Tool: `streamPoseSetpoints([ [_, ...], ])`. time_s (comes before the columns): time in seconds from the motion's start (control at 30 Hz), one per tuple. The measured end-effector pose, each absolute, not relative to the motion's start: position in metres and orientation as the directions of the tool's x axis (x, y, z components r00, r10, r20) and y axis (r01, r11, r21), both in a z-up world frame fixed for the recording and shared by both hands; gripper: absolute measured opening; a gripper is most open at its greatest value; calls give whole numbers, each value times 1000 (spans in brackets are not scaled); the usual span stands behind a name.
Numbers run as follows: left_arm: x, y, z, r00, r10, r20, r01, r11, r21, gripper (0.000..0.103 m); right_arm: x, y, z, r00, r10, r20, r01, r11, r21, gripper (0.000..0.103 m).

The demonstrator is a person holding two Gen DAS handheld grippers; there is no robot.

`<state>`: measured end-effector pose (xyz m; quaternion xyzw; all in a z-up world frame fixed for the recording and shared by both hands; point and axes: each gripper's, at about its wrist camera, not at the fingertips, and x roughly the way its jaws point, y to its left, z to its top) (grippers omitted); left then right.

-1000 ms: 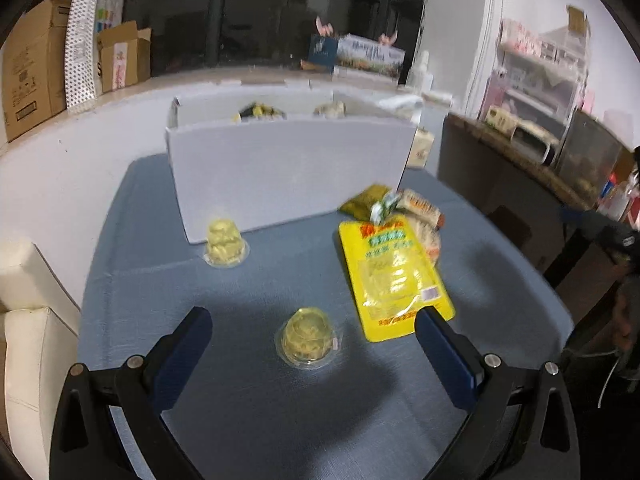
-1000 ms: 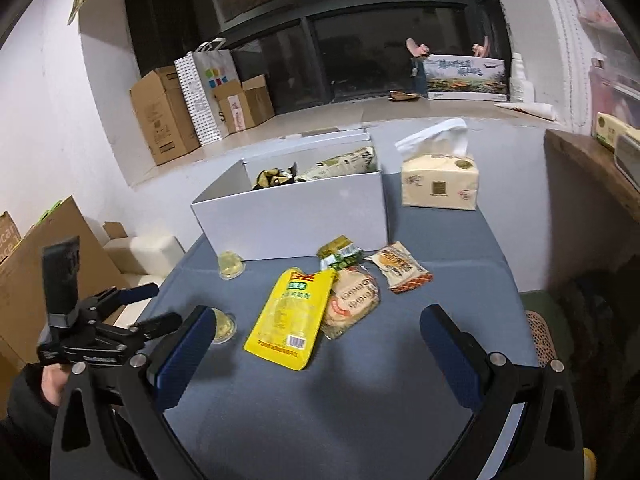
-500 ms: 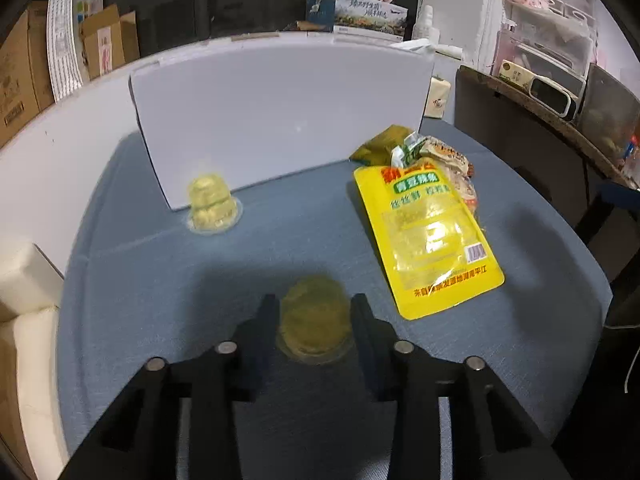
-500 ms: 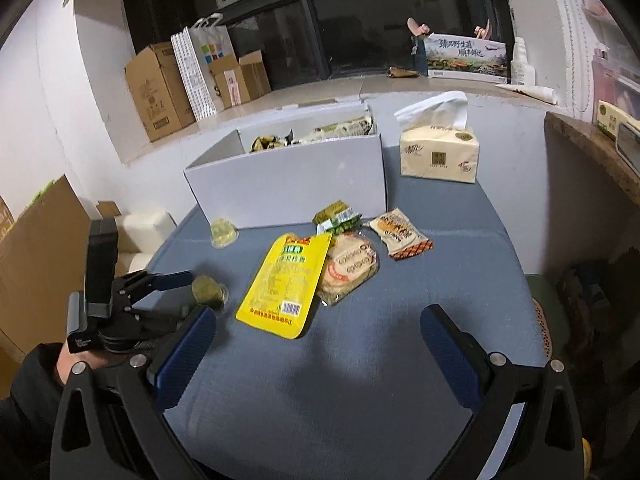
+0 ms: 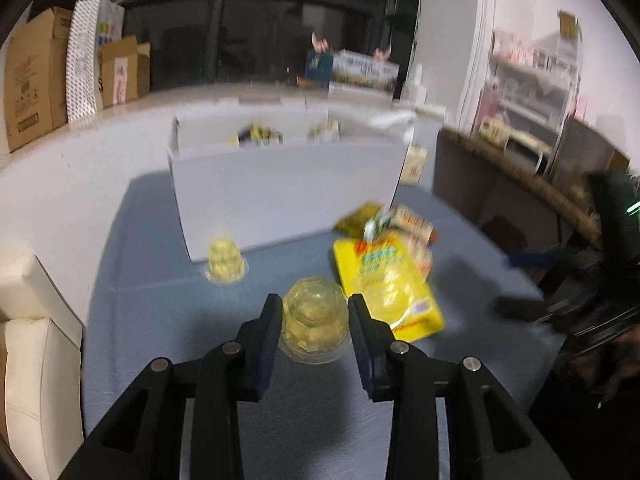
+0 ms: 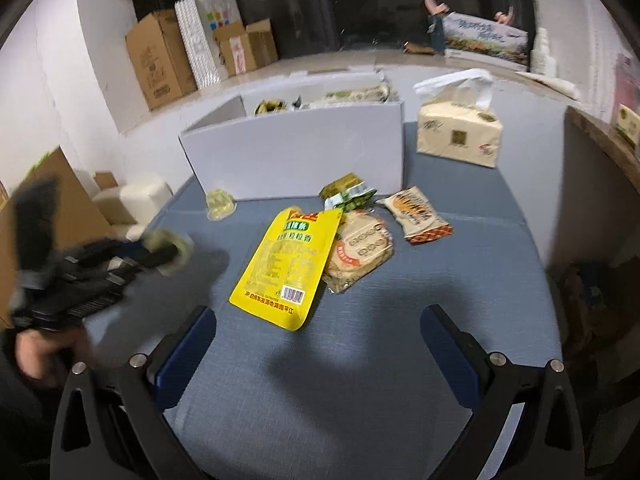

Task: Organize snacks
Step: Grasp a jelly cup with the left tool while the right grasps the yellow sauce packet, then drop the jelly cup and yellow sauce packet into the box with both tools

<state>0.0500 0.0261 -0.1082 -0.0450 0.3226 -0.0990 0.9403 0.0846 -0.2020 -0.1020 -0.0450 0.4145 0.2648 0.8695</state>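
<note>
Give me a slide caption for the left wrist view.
Left gripper shut on a jelly cup, white box ahead on the blue table.

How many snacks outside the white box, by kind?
Clear plastic jelly cups: 2, one in the left gripper at, one by the white cardboard box at
Flat snack packets: 5, including the yellow pouch
Total: 7

White walls [image 6: 100, 92], dark window [image 6: 360, 8], blue-clothed table [image 6: 360, 360], cardboard boxes [image 6: 160, 64]

Both wrist views look down across the blue table [image 6: 360, 360] toward the white box [image 5: 280, 184].
</note>
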Motion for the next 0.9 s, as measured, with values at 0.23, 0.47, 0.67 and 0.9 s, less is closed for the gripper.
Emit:
streamPoseSetpoints([
  [0.23, 23, 35, -66, 837, -211, -504, 154, 976, -151, 38, 122, -155, -129, 466, 390, -794, -545, 833, 90, 103],
  [0.47, 15, 50, -64, 848, -203, -489, 130, 975, -179, 38, 142, -111, -158, 472, 260, -843, -528, 849, -33, 103],
  [0.67, 17, 49, -74, 842, -210, -497, 127, 972, -197, 38, 150, -91, -162, 510, 194, -838, -530, 838, -129, 93],
  [0.9, 16, 51, -77, 842, -217, -494, 125, 969, -213, 38, 135, -102, -146, 479, 334, -812, -591, 806, -17, 31],
])
